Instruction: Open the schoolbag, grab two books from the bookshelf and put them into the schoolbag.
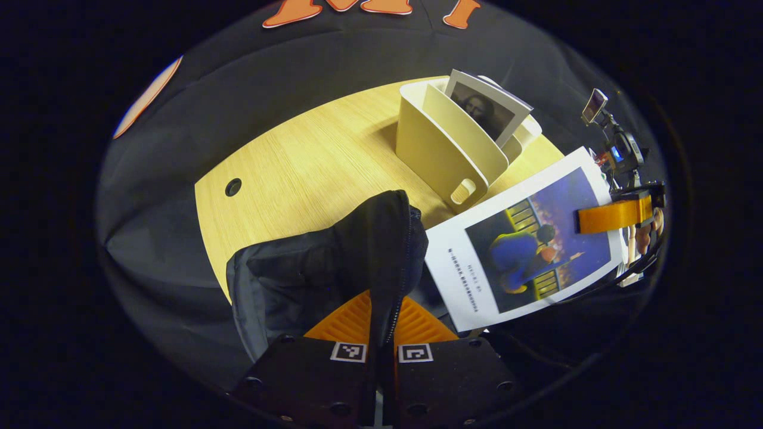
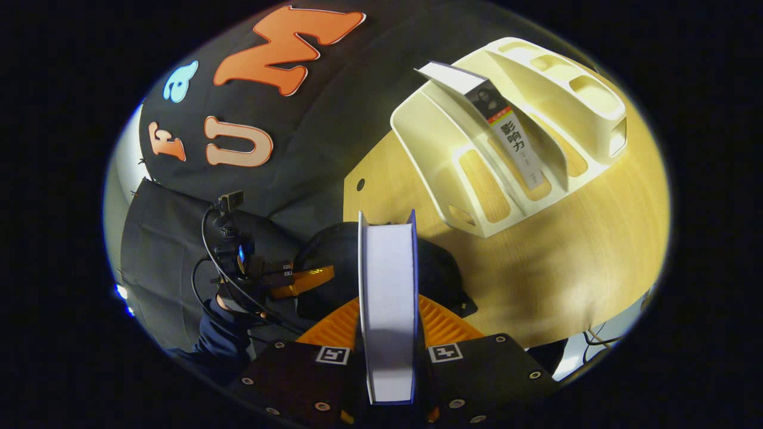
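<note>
Landmark: the bag, a dark schoolbag standing on the near part of the table; every place below is given from it.
Left gripper: fingers together, pinched on the bag's zipper edge, which rises as a ridge straight ahead of the camera. Judged to be holding the mouth open.
Right gripper: clamped on the book, one finger on each cover. In the left gripper view it shows at the bag's right, gripping the book's far edge.
Book in hand: just right of the bag, its near corner close to the zipper ridge and low beside it; whether it touches the cloth cannot be told. Cover faces the left camera. In the right gripper view it stands edge-on, long axis running forward over the bag.
Key relation: the mouth lies below and ahead of the book's leading edge; the right gripper is the one to travel, the left to hold.
Step, as a judgement: first book on its way in; how wide the mouth gapes is hidden.
Shelf: pale rack beyond the bag, farther back on the table and to its right, well apart from it.
Second book: leaning in a shelf slot, spine up.
Room: bare table lies between bag and shelf; to the bag's left the table runs clear to a cable hole.
Risk: a book corner may snag the zipper edge.
</note>
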`<state>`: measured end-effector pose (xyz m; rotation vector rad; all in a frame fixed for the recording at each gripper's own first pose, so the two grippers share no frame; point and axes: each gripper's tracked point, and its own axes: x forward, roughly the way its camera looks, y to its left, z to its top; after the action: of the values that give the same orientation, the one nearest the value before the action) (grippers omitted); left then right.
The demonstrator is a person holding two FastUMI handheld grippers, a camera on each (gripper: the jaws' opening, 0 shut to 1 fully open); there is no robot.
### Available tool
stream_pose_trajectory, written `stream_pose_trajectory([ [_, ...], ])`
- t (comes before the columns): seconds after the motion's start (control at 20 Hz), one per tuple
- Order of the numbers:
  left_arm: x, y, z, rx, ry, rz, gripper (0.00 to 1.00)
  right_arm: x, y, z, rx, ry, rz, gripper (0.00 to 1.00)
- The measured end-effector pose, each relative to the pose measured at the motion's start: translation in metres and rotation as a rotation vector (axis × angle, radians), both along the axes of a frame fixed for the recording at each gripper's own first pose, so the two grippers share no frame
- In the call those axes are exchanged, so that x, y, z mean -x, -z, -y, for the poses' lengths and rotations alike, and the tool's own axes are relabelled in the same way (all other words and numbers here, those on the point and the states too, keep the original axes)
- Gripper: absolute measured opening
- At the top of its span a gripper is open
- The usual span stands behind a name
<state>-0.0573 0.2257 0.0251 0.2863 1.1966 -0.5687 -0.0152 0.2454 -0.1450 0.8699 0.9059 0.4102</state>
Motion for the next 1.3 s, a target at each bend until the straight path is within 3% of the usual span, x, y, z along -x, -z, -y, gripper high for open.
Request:
stream_pose_trajectory([
  [0.3,0.001,-0.002,-0.003,0.03,-0.026,0.014,0.06,-0.021,0.03,-0.044,-0.087,0.016,-0.031,0.34],
  [0.65,0.002,-0.003,-0.007,0.072,-0.003,0.018,0.06,-0.038,0.05,-0.086,-0.134,0.059,-0.029,0.34],
  [1.1,-0.003,-0.013,-0.001,0.136,-0.013,0.039,0.06,-0.064,0.066,-0.133,-0.138,0.111,0.0,0.34],
  [1.3,-0.001,-0.012,0.004,0.154,-0.019,0.037,0.06,-0.071,0.078,-0.158,-0.119,0.077,0.017,0.33],
])
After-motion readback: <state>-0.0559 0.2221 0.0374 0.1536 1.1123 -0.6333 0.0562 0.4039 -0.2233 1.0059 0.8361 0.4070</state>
